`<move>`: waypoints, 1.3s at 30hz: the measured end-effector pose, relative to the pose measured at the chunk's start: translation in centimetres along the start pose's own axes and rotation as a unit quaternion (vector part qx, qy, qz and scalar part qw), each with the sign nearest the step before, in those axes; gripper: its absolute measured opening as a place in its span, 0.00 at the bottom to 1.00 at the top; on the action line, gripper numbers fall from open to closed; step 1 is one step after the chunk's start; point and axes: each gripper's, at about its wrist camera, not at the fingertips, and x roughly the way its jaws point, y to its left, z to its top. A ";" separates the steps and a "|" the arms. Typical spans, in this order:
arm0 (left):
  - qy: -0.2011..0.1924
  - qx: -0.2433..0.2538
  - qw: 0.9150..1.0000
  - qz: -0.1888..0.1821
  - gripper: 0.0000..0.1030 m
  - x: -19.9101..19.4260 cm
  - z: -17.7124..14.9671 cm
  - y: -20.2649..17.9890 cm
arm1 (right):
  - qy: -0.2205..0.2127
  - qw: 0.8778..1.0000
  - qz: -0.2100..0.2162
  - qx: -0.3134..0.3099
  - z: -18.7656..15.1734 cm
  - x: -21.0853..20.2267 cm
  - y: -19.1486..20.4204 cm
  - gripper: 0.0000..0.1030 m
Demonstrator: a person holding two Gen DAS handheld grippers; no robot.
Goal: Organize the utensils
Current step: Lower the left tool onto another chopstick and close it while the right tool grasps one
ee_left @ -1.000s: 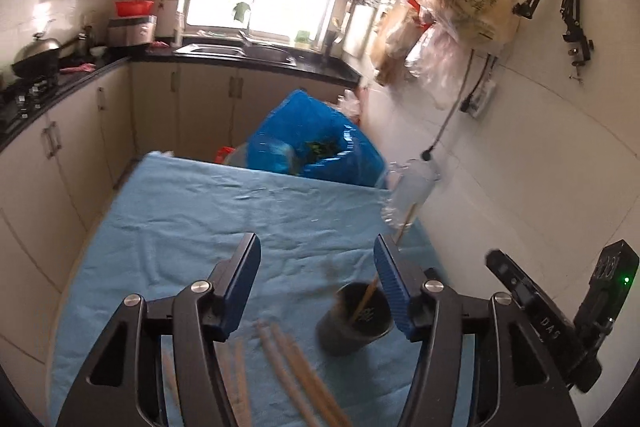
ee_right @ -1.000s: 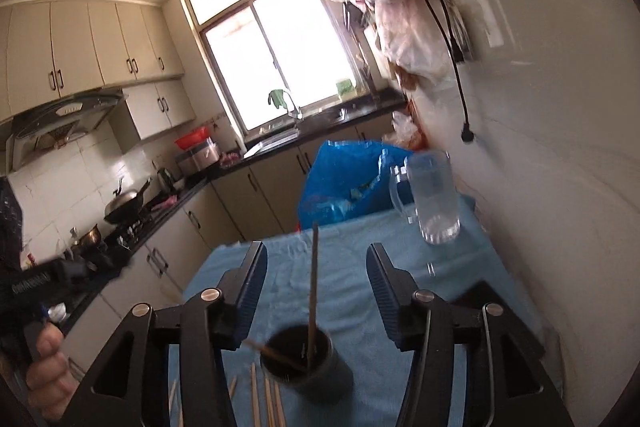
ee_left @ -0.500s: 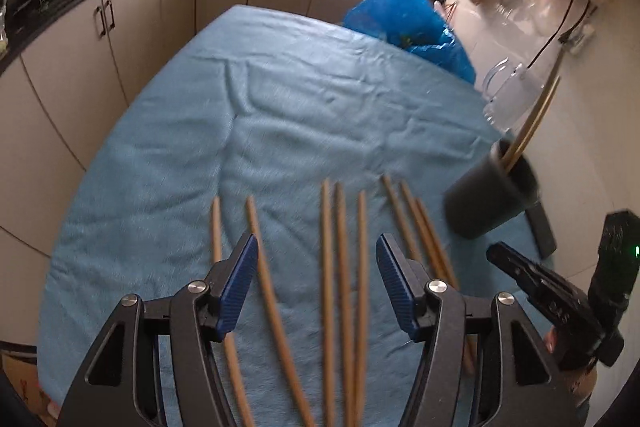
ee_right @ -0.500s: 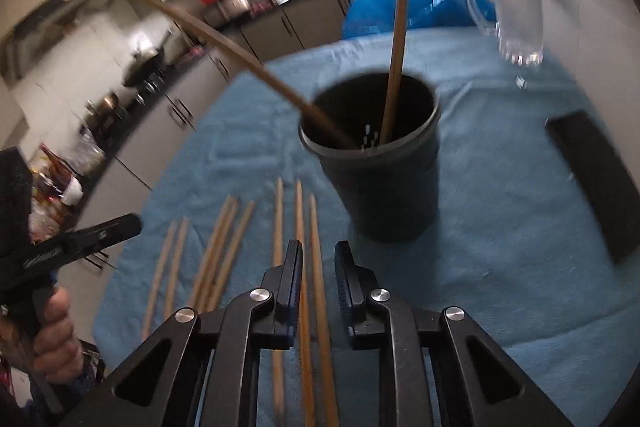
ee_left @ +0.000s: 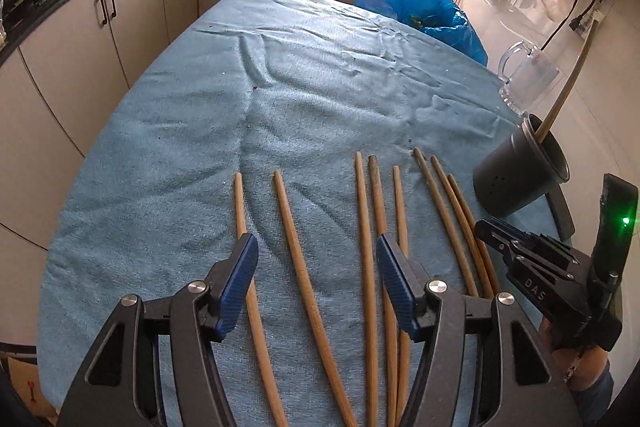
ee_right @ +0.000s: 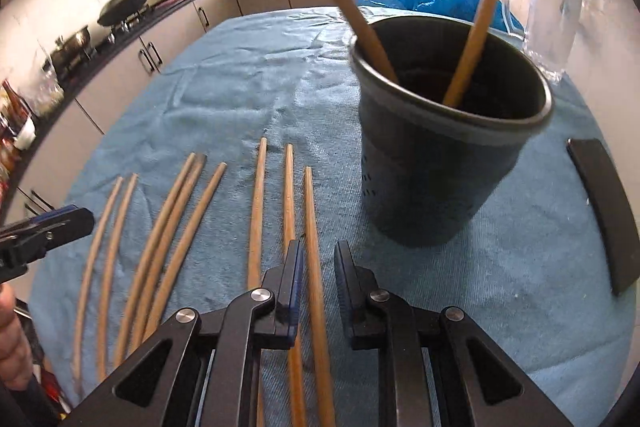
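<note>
We hold the right gripper (ee_right: 316,279) low, fingers narrowly apart astride one chopstick (ee_right: 314,227) at lower centre. Left gripper (ee_left: 316,279) fingers wide apart. Risk: closing could pinch the neighbouring stick.

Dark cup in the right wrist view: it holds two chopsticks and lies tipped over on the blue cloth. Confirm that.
Not quite. The dark cup stands upright on the blue cloth, not tipped over, as the right wrist view shows. It does hold two chopsticks.
</note>
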 end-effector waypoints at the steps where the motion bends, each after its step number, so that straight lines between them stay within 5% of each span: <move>1: 0.001 0.000 1.000 0.000 0.58 0.1 0.0 0.1 | 0.004 1.000 -0.004 -0.006 0.1 0.3 0.2 0.17; 11: 0.013 0.006 1.000 -0.003 0.58 1.0 0.5 -0.3 | 0.010 0.996 -0.052 -0.072 1.7 2.3 3.0 0.11; 17: 0.050 0.023 0.998 -0.002 0.58 3.1 2.7 -1.4 | 0.037 0.998 -0.031 -0.052 0.9 1.5 1.7 0.07; 19: 0.066 0.032 0.997 -0.001 0.44 4.2 3.4 -2.0 | 0.046 0.998 -0.015 -0.038 0.2 0.8 0.7 0.07; 24: 0.111 0.036 0.993 0.006 0.35 7.3 5.2 -2.9 | 0.057 0.998 0.000 -0.014 -1.3 -0.4 -1.2 0.07; 28: 0.116 0.047 0.992 0.023 0.25 8.4 5.7 -3.6 | 0.055 0.998 0.008 -0.002 -1.6 -0.6 -2.1 0.07; 37: 0.100 0.079 0.990 0.062 0.23 9.2 5.9 -5.1 | 0.064 0.998 -0.008 -0.028 -0.8 0.0 -1.7 0.07; 39: 0.088 0.082 0.990 0.072 0.12 9.0 5.6 -5.1 | 0.065 0.997 -0.017 -0.039 -0.1 0.5 -1.0 0.07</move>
